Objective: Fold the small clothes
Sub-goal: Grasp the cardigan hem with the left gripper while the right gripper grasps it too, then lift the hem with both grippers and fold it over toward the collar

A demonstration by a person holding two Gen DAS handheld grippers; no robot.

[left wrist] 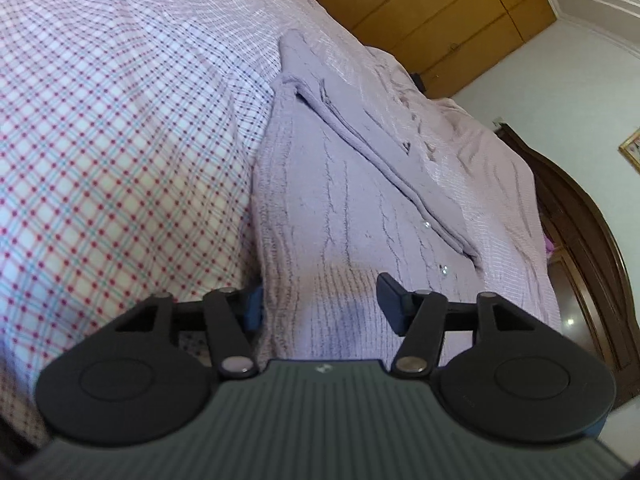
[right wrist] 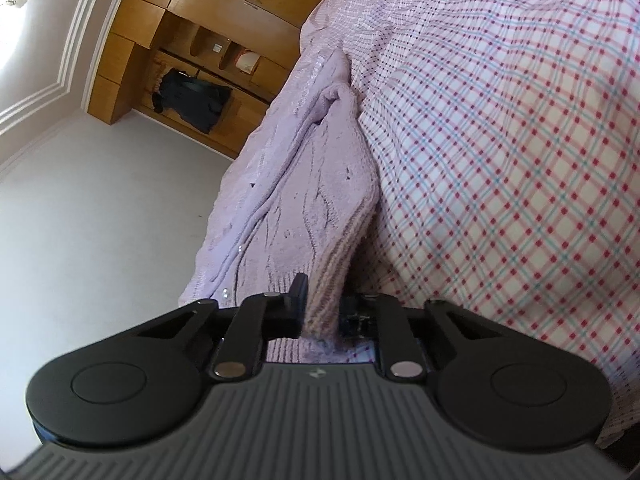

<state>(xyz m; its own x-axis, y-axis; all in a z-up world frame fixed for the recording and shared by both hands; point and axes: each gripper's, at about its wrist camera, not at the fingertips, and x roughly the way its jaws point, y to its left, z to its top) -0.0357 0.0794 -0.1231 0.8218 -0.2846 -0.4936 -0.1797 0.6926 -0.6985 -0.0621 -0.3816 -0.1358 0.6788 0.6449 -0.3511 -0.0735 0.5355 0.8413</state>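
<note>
A lilac cable-knit cardigan [left wrist: 360, 184] with small shiny buttons lies on a bed with a red and blue checked sheet [left wrist: 120, 140]. Its ribbed hem runs between the fingers of my left gripper [left wrist: 322, 304]. One finger sits at the cloth's edge against the sheet and the other stands clear above the knit, so the jaws are open. In the right wrist view the same cardigan [right wrist: 320, 184] stretches away from my right gripper [right wrist: 324, 308], which is shut on the ribbed hem, the cloth bunched between its pads. The right-hand pad is mostly hidden by the knit.
The checked sheet [right wrist: 520, 160] fills the side of each view beside the cardigan. Wooden wardrobes [left wrist: 440, 12] stand beyond the bed, and a dark wooden headboard [left wrist: 588, 232] curves along its edge. A dark garment [right wrist: 192, 100] hangs in an open wardrobe niche.
</note>
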